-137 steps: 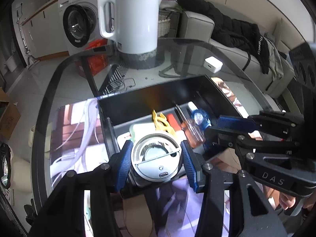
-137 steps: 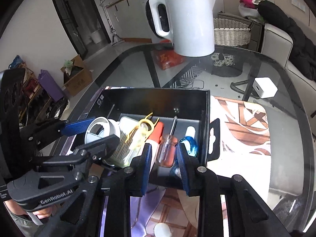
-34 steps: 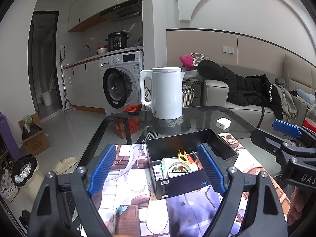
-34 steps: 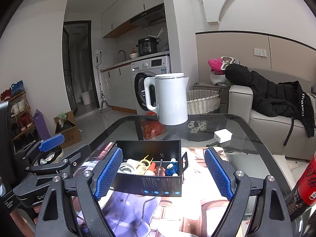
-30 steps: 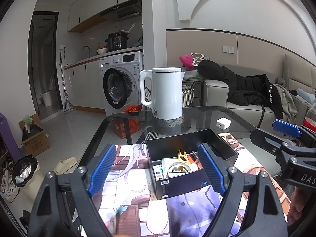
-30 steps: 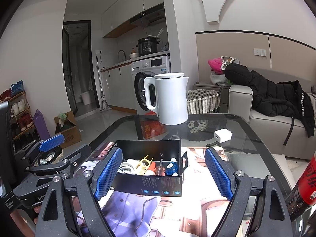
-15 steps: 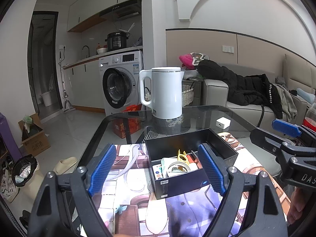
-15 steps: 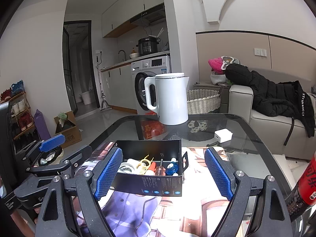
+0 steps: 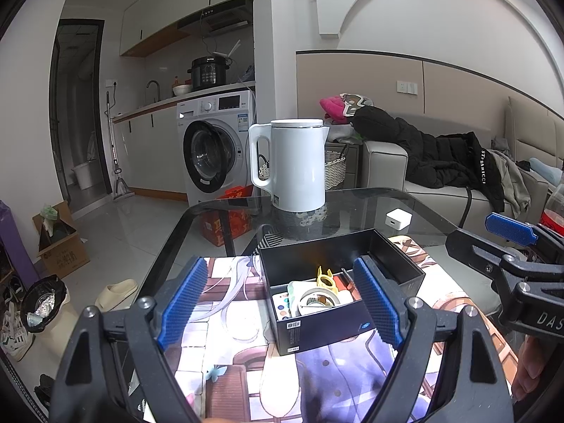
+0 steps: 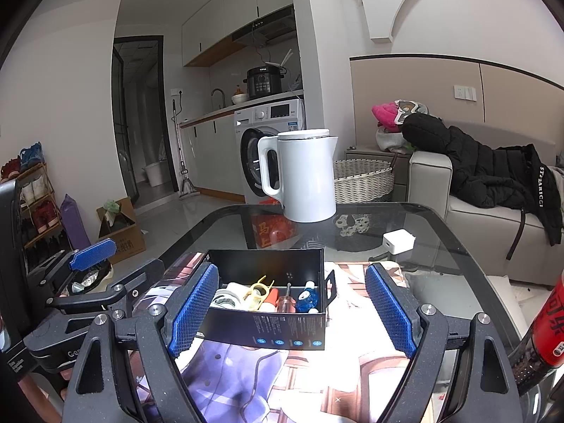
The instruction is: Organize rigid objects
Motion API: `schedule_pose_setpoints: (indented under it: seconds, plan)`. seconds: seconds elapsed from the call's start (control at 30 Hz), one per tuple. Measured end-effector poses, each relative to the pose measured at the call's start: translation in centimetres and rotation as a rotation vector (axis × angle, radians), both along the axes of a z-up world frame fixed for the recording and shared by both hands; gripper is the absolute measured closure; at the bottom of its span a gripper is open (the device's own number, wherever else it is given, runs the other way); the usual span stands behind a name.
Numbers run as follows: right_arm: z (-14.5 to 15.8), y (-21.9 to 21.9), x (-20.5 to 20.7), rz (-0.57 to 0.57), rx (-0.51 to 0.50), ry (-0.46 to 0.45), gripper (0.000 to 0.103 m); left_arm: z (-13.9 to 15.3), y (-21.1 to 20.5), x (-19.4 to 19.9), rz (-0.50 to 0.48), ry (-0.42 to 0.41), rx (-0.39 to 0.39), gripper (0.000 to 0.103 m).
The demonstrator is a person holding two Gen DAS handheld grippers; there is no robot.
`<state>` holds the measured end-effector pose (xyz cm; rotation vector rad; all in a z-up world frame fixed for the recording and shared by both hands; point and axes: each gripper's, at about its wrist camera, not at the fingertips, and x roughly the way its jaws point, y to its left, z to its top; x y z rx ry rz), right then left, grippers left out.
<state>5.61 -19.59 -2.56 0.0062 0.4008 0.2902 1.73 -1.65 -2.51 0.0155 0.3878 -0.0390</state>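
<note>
An open black cardboard box (image 9: 338,275) is seen standing on a printed anime-style mat (image 9: 225,317) laid over a dark glass table (image 10: 440,232). The left gripper (image 9: 278,305) is held back from the box and above the mat, its blue-padded jaws spread wide with nothing between them. The right gripper (image 10: 292,310) is likewise held wide apart and empty, the box being framed between its pads without contact.

In the left wrist view, the box's left end is shown: a white roll of tape (image 9: 319,299) lies nearest that end, with a yellow plastic clip (image 9: 326,276) behind it, and the empty rear half of the box is revealed. In the right wrist view, the long printed side is presented instead, and a clear-handled screwdriver (image 10: 286,298) and a small blue bottle (image 10: 307,296) are shown at the right end, items largely hidden from the other camera. A red drink bottle (image 10: 546,324) is seen clearly at the edge only in the right wrist view.

A white electric kettle (image 9: 294,165) and a small white charger cube (image 10: 398,241) are seen further back on the glass.
</note>
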Motion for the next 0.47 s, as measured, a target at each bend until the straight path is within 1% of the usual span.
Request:
schedule_pose_setpoints:
  seconds: [0.47]
  plan:
    - [0.02, 0.00, 0.00, -0.002, 0.002, 0.004, 0.016, -0.10, -0.07, -0.05, 0.001, 0.006, 0.002, 0.018]
